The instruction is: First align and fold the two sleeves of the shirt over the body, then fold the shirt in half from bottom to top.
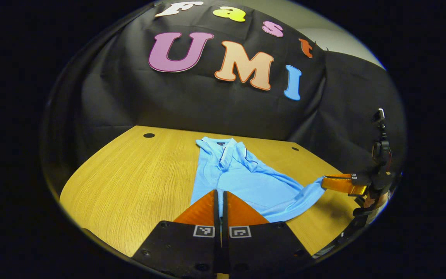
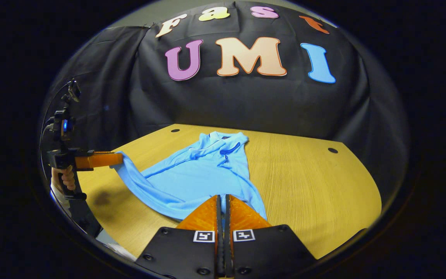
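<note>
A light blue polo shirt (image 1: 246,178) lies lengthwise on the wooden table (image 1: 138,174), collar at the far end, its sides drawn in over the body. My left gripper (image 1: 220,192) is shut on the near hem, a strip of blue cloth caught between its fingers. In the left gripper view my right gripper (image 1: 323,182) pinches the other hem corner, raised off the table at the right. In the right gripper view the shirt (image 2: 196,174) runs from my shut right gripper (image 2: 223,197) to the left gripper (image 2: 121,158), which holds its corner lifted.
The table (image 2: 316,182) has bare wood on both sides of the shirt and small dark holes (image 1: 149,135) (image 2: 333,150) near its far corners. A hand (image 2: 66,176) grips the left gripper's handle at the left edge. The black booth wall stands behind the table.
</note>
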